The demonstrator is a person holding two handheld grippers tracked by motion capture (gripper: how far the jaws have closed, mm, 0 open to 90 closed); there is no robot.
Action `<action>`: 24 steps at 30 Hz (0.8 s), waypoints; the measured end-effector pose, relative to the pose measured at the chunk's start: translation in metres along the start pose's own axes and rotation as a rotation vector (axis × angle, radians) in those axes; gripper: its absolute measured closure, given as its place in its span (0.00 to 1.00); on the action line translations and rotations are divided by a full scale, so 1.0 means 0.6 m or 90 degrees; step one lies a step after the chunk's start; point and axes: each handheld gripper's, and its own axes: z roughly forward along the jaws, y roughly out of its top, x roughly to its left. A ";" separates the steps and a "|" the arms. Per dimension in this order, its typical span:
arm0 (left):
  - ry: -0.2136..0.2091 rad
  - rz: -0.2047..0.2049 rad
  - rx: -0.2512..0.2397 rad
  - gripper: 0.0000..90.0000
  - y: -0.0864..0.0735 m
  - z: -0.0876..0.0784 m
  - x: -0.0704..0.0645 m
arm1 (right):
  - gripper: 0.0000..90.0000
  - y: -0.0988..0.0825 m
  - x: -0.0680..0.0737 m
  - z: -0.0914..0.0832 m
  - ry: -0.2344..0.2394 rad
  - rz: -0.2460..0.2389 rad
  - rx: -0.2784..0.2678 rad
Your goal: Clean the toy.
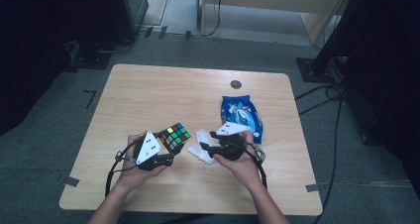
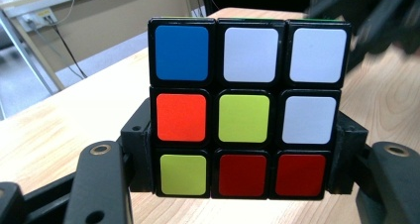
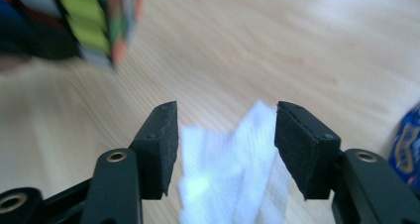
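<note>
cube clamped, tissue not yet gripped

the left gripper (image 1: 166,157) is pinching the multicoloured plastic puzzle cube (image 1: 174,136) by two opposite sides; the left gripper view shows a black pad pressed flat on each side of the cube's (image 2: 246,107) lower two rows, face square to the camera. the cube sits raised near the front edge of the light wooden table (image 1: 148,92), left of centre.

the right gripper (image 1: 203,148) stands just beside it with jaws spread. in the right gripper view the crumpled white paper tissue (image 3: 233,167) lies between the pads, touching the right-hand pad or nearly so, with a visible gap on the other side (no firm grip yet, by my reading). a blue foil snack bag (image 1: 241,116) lies behind the right hand, toward the table's right edge.

recommendations for the step in hand, judged to be wiping the cube:
- close fully on the thick fold of tissue, not its loose fringe.
- keep the left clamp steady and low on the cube, leaving the upper faces free.
- bring the tissue flat onto one face; avoid catching the snack bag.
</note>
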 end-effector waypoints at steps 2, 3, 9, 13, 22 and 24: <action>0.002 -0.010 0.001 0.38 0.001 0.000 0.002 | 0.52 -0.008 0.001 0.016 -0.001 -0.011 0.032; 0.001 -0.014 0.003 0.38 0.001 0.000 0.003 | 0.53 -0.012 0.003 0.023 -0.002 -0.016 0.049; 0.003 -0.029 -0.004 0.38 0.002 -0.002 0.005 | 0.63 -0.038 0.002 0.056 -0.036 -0.026 0.110; -0.011 -0.048 -0.016 0.38 0.003 -0.004 0.011 | 0.68 -0.046 -0.002 0.061 -0.033 -0.023 0.114; -0.029 -0.048 -0.007 0.38 0.005 0.000 0.007 | 0.98 -0.048 0.000 0.054 -0.053 -0.012 0.112; -0.030 -0.029 -0.013 0.38 0.007 -0.002 0.004 | 0.98 -0.043 0.002 0.044 -0.058 -0.014 0.098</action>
